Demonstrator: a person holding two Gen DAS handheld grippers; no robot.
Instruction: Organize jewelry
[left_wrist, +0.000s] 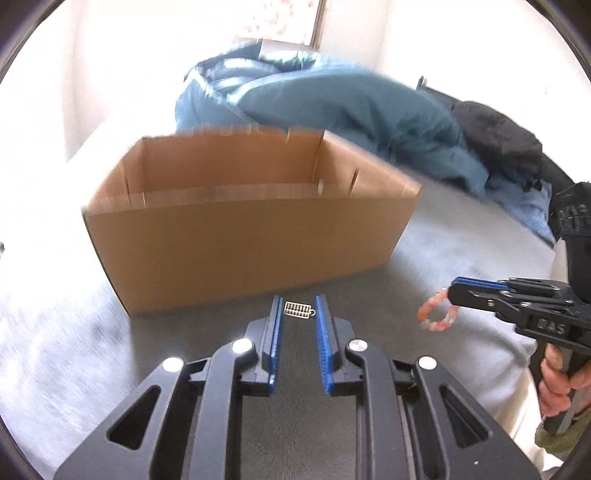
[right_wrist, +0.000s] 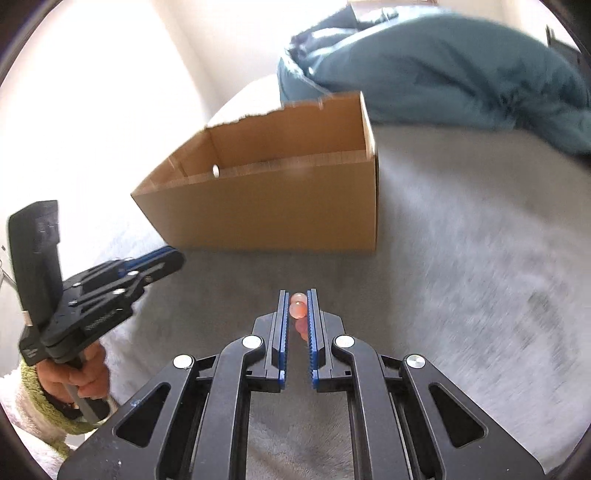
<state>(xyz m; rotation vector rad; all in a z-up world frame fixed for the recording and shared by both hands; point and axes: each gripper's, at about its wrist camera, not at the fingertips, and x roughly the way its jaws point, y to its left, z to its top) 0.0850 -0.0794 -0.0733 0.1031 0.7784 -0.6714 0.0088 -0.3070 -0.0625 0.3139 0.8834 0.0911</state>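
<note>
In the left wrist view, the left gripper (left_wrist: 298, 308) points at the near wall of an open cardboard box (left_wrist: 243, 240) on a grey fleecy blanket (left_wrist: 443, 251); its blue-padded fingers stand narrowly apart with a small gold ladder-like charm (left_wrist: 297, 309) between the tips, though whether the pads touch it or it lies on the blanket cannot be told; the box stands directly ahead, its front wall close to the fingertips and blocking the straight path forward; behind the box a crumpled blue duvet (left_wrist: 332, 99) is heaped, with a dark garment (left_wrist: 498, 136) beside it on the right; the right gripper (left_wrist: 456, 291) reaches in from the right edge, closed on a pink beaded bracelet (left_wrist: 437, 314) that hangs from its tip above the blanket, well to the right of the charm.

In the right wrist view, the right gripper (right_wrist: 298, 304) has its jaws drawn close together, pinching the pink beaded bracelet (right_wrist: 298, 309) between the blue pads, more beads showing below; the cardboard box (right_wrist: 280, 214) stands ahead and slightly left, open-topped, its interior floor hidden by the front wall; the blue duvet (right_wrist: 443, 66) lies behind and to the right of it; the grey fleecy blanket (right_wrist: 461, 277) spreads beneath; the left gripper (right_wrist: 173, 258) comes in at the left edge, seen side-on, so its opening cannot be judged here.
</note>
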